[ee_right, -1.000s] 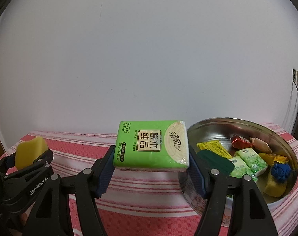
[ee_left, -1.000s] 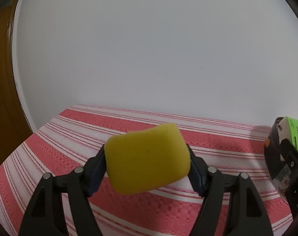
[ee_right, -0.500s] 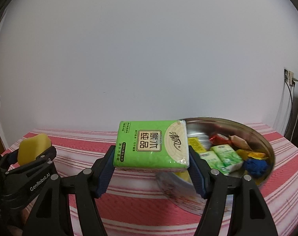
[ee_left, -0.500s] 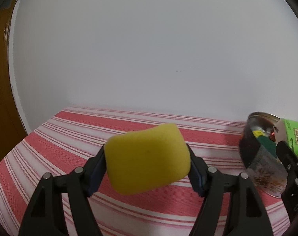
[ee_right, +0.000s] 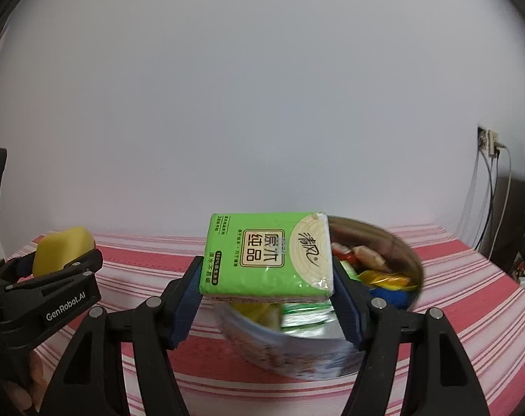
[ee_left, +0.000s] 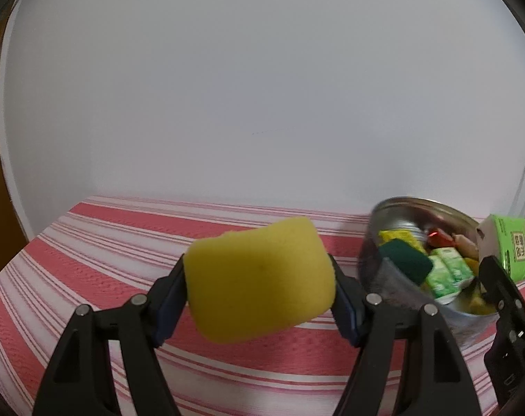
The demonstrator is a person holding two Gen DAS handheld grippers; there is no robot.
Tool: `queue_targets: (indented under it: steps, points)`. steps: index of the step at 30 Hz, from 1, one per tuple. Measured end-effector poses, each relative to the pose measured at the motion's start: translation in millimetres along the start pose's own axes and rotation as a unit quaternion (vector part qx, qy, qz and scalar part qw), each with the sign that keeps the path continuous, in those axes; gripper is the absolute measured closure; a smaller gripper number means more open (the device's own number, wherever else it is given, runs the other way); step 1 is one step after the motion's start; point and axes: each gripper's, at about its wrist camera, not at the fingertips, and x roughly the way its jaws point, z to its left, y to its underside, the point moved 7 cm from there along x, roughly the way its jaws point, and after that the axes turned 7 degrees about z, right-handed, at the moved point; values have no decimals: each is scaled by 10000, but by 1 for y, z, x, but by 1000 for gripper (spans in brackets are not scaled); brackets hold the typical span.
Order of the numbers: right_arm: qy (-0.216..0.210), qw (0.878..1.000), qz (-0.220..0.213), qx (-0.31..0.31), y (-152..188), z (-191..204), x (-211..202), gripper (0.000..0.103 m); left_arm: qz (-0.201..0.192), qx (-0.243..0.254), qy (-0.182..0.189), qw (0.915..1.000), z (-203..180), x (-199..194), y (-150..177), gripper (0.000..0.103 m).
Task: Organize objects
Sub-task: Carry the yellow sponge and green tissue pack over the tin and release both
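Against a bare white wall, over the red-and-white striped counter [ee_left: 99,242], both jaws stay clamped: left gripper [ee_left: 260,279] on the yellow foam sponge [ee_left: 260,277], right gripper [ee_right: 267,277] on the green tissue pack [ee_right: 267,256], which should be centred above the round metal tin [ee_right: 413,263] before release.

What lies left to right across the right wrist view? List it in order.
Left hand-held gripper shut on the yellow sponge → green tissue pack in the right hand-held gripper → wall socket with cables.
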Motion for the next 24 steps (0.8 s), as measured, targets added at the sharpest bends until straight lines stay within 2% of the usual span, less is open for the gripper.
queue_targets:
  steps: [6, 7, 10, 18, 24]
  points:
    - [282, 9995, -138, -16, -6, -40, 11, 33, -16, 117, 225, 9997, -42, -2, -6, 30]
    - [319, 9994, -143, 7, -11, -35, 3, 33, -13, 137, 261, 9996, -48, -2, -7, 30]
    - [450, 9988, -176, 55, -16, -51, 7, 33, -11, 233, 347, 9991, -68, 1, -10, 30]
    - [649, 9972, -167, 335, -26, -103, 40, 33, -13, 417, 573, 9975, -120, 8, -19, 30]
    - [738, 9964, -114, 404, -36, -115, 43, 33, 24, 533, 717, 9960, -151, 16, -19, 30]
